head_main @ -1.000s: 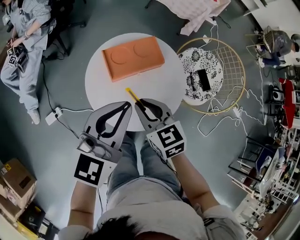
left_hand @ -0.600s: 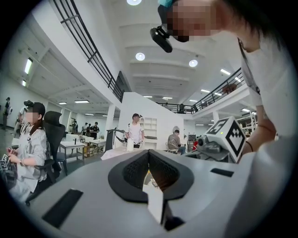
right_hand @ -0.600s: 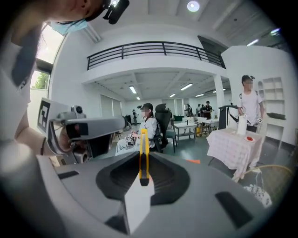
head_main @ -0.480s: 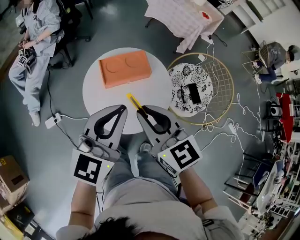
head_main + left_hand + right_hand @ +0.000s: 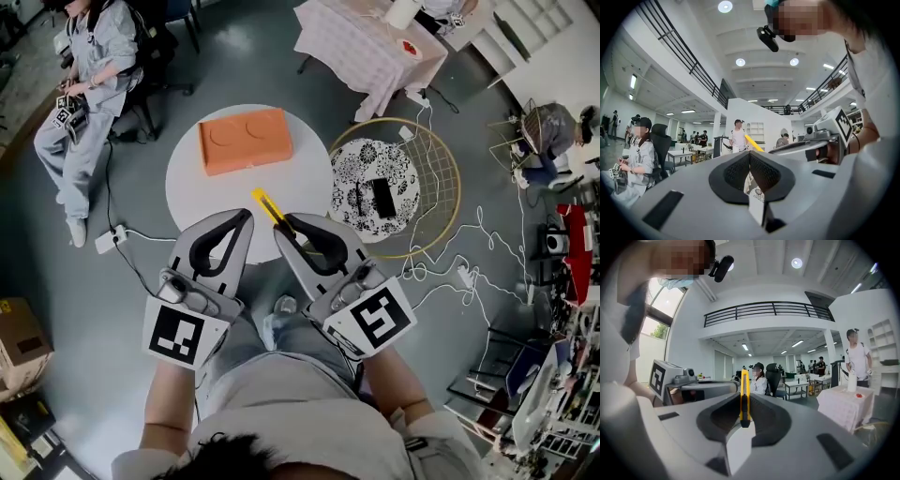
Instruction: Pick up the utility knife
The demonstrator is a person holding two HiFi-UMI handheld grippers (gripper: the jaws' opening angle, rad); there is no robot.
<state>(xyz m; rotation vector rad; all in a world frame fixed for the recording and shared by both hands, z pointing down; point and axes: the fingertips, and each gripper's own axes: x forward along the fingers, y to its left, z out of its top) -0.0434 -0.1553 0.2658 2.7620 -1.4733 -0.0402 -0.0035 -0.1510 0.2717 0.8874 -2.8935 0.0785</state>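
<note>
The right hand-held gripper (image 5: 281,225) clamps the yellow knife (image 5: 266,206) between its jaws at the near edge of the round white surface (image 5: 211,192). Just left of it, the left hand-held gripper (image 5: 246,218) has its jaws together on nothing. An orange block (image 5: 246,139) lies on the surface's far side, a gold wire frame (image 5: 450,159) stands on the grey floor (image 5: 141,281) to the right, and a person (image 5: 89,75) sits far left.

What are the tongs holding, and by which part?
The right tongs grip the yellow utility knife around its middle; the left tongs are shut, empty.

Right gripper (image 5: 281,225) clamps the utility knife (image 5: 265,205) (yellow) over the table (image 5: 192,178).
</note>
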